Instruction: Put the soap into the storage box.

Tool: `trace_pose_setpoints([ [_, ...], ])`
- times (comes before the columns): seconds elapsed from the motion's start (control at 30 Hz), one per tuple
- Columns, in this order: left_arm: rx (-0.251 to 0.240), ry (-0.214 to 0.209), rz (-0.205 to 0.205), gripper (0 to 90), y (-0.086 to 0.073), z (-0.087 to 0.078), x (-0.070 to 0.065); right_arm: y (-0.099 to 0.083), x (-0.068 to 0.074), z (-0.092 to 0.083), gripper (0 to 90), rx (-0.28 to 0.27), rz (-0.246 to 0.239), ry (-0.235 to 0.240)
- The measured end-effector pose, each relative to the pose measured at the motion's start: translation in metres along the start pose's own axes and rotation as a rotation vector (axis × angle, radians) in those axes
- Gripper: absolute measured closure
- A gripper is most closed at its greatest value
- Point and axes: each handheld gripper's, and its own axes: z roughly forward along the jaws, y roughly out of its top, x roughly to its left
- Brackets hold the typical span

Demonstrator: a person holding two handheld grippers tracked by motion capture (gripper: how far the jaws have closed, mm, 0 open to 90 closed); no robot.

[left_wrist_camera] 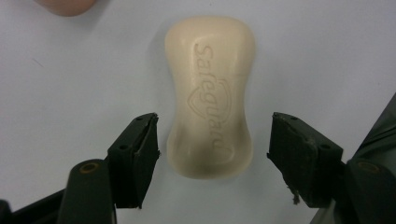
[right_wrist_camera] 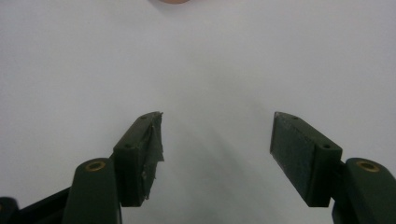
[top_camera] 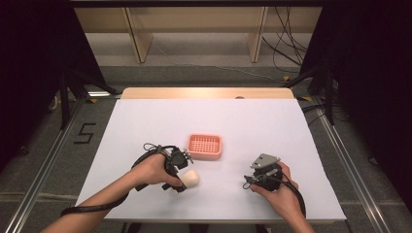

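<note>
Soap (left_wrist_camera: 210, 95) flat on table (top_camera: 145, 126), between wide jaws of left gripper (left_wrist_camera: 212, 149), not yet gripped. Right gripper (right_wrist_camera: 215, 154) wide, empty. Likely remaining: grip, lift, carry to pink basket (top_camera: 204, 146).

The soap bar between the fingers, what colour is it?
The soap bar is pale cream, clearest in the left gripper view.

On the table (top_camera: 145, 121), the basket (top_camera: 205, 146) sits near the middle. The soap (top_camera: 190, 178) lies just in front of it, slightly left, between the left gripper's (top_camera: 183, 170) jaws. The right gripper (top_camera: 262, 175) rests well apart, to the right.
</note>
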Motion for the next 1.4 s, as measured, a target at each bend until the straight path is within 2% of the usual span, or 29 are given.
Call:
trace_pose_setpoints([
  [0.07,0.016,-0.003,0.008,33.9,0.002,0.001,0.001,0.0,0.0,0.0,35.0,0.001,0.0,0.0],
  [0.17,0.021,-0.008,-0.001,34.4,0.004,0.003,0.001,-0.001,0.0,0.001,34.9,0.001,-0.001,0.001],
  [0.23,0.038,-0.009,0.011,34.4,0.006,0.005,0.001,-0.001,0.0,0.001,34.9,0.003,-0.002,0.004],
  [0.3,0.035,-0.009,0.015,34.3,0.008,0.007,0.001,-0.001,0.0,0.0,34.9,0.005,-0.002,0.002],
  [0.47,0.052,-0.005,0.005,34.2,0.012,0.011,0.002,-0.001,0.0,0.001,34.8,0.004,-0.003,0.005],
  [0.5,0.055,-0.007,0.006,34.2,0.012,0.012,0.002,-0.001,0.001,0.001,34.8,0.005,0.011,0.002],
  [0.53,0.062,-0.007,0.002,34.2,0.013,0.016,0.003,-0.001,0.0,0.001,34.8,0.004,-0.002,0.001],
  [0.8,0.1,-0.009,0.008,35.4,0.015,0.024,0.003,-0.001,0.0,0.001,34.7,0.01,-0.003,0.009],
  [0.9,0.103,-0.013,-0.002,36.5,0.016,0.025,0.003,-0.001,0.001,0.002,34.7,0.012,-0.002,0.013],
  [0.93,0.108,-0.013,-0.004,36.7,0.016,0.026,0.004,-0.001,0.001,0.001,34.7,0.019,0.011,0.019],
  [0.97,0.114,-0.016,-0.007,36.7,0.017,0.026,0.004,-0.001,0.001,0.002,34.7,0.014,-0.001,0.014],
  [1.03,0.116,-0.015,0.004,36.8,0.017,0.028,0.005,-0.002,0.003,0.002,34.6,0.015,0.01,0.014],
  [1.07,0.119,-0.015,0.002,36.9,0.017,0.028,0.005,-0.002,0.001,0.002,34.6,0.015,-0.007,0.018],
  [1.3,0.124,-0.013,0.003,39.3,0.019,0.031,0.004,-0.002,0.001,0.002,34.6,0.017,-0.007,0.017],
  [1.4,0.13,-0.01,0.006,42.9,0.02,0.031,0.002,-0.002,0.002,0.002,34.6,0.019,-0.005,0.014],
])
